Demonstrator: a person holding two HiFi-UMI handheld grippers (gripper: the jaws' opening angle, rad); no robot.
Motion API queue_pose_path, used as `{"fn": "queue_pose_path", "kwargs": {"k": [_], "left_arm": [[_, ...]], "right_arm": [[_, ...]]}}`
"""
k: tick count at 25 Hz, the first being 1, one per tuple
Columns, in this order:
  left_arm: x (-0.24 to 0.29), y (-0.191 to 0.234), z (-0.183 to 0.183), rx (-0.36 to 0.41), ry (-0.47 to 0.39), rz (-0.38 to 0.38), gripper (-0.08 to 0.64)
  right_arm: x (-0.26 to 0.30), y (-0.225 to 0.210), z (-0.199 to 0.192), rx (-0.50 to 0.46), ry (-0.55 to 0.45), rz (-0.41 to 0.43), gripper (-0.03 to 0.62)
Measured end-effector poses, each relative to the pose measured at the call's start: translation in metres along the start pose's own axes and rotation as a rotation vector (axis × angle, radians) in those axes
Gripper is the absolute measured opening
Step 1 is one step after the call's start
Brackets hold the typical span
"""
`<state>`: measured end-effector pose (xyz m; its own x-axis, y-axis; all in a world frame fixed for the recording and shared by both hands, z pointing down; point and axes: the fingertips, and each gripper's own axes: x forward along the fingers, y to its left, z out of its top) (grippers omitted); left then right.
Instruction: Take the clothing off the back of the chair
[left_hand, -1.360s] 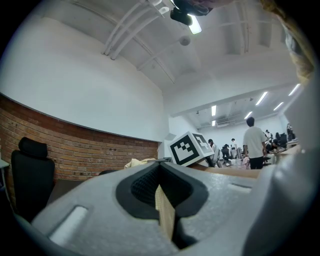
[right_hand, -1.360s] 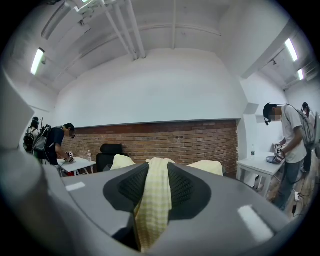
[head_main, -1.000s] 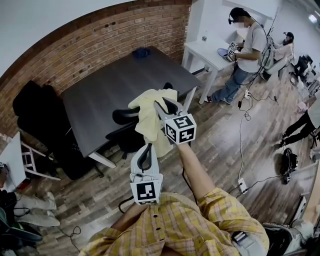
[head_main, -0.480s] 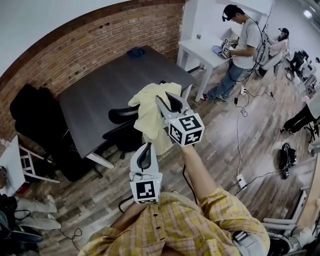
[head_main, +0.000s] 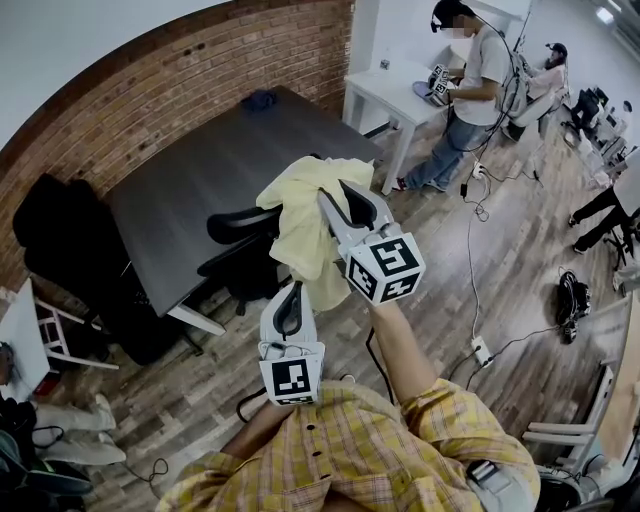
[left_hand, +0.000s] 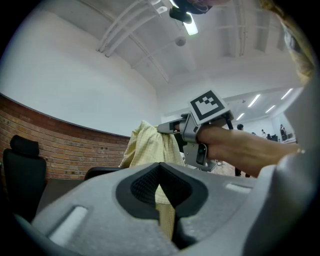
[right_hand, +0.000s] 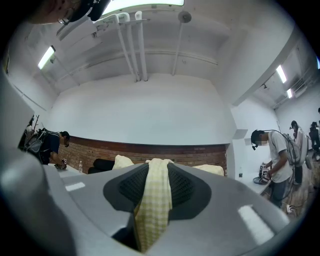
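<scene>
A pale yellow checked garment (head_main: 305, 225) hangs from my right gripper (head_main: 326, 196), which is shut on its upper edge. The fabric (right_hand: 152, 200) runs between the pads and drapes down. The garment is lifted above the black office chair (head_main: 238, 250), which stands at the dark table; whether its tail still touches the chair is hidden. My left gripper (head_main: 293, 293) stays lower and nearer me, beside the garment's tail, its jaws together. In the left gripper view the garment (left_hand: 147, 147) hangs ahead from the right gripper (left_hand: 165, 129), and a strip shows beyond the left gripper (left_hand: 160, 167).
The dark table (head_main: 190, 185) carries a small blue thing (head_main: 260, 100) at its far end. A brick wall and a black seat (head_main: 70, 225) stand behind. A white desk (head_main: 400, 95) and standing people (head_main: 465, 90) are at the right. Cables (head_main: 480, 345) cross the wood floor.
My right gripper has risen and come closer with the yellow garment, lifting it higher over the chair. The left gripper has stayed where it was.
</scene>
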<state>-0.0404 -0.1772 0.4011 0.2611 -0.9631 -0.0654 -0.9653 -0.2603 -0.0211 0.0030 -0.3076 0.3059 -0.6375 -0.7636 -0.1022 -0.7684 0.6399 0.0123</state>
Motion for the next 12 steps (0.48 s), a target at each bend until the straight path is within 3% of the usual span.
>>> {"fn": "queue_pose_path", "kwargs": {"k": [12], "left_arm": [[-0.002, -0.01, 0.003, -0.005, -0.022, -0.016, 0.0]], "right_arm": [[-0.044, -0.002, -0.009, 0.017, -0.003, -0.052, 0.12]]}}
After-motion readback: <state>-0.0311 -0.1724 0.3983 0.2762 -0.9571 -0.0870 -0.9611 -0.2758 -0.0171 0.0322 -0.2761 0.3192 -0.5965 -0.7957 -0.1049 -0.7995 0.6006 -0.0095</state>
